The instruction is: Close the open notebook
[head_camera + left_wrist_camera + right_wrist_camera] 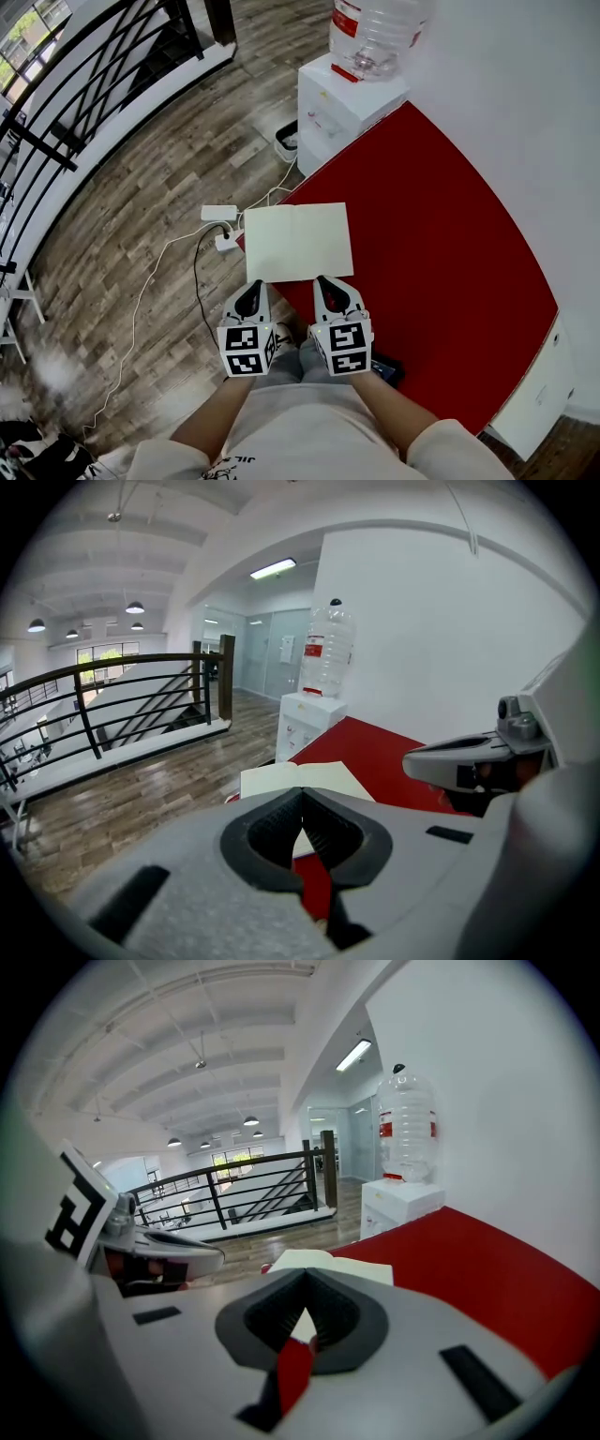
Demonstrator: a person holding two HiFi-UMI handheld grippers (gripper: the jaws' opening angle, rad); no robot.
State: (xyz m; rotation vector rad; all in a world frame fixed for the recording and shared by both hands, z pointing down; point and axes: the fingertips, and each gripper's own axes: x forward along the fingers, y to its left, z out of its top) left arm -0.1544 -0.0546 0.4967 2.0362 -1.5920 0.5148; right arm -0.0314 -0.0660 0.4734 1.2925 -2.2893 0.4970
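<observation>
Notebook (298, 242): open, lying flat with blank cream pages up; it sits on the table at the side facing the floor, just ahead of both gripper tips.
Left gripper (251, 287): jaws pressed together with nothing between them; the tip is near the notebook's near left corner, and contact cannot be told.
Right gripper (328, 284): jaws together and empty; the tip is at the notebook's near edge, close beside the left gripper, and contact cannot be told.
Table (450, 281): red top, set against a white wall.
Dispenser (339, 105): white cabinet at the table's far end.
Bottle (377, 33): clear with a red label, upended on the dispenser.
Power strip (218, 213): white, on the floor beside the table, with a white cable trailing from it.
Floor (131, 262): wood planks, grey-brown.
Railing (89, 89): black bars, far left, beyond the floor.
Forearms (214, 422): bare, one behind each gripper; a light top shows below them.
</observation>
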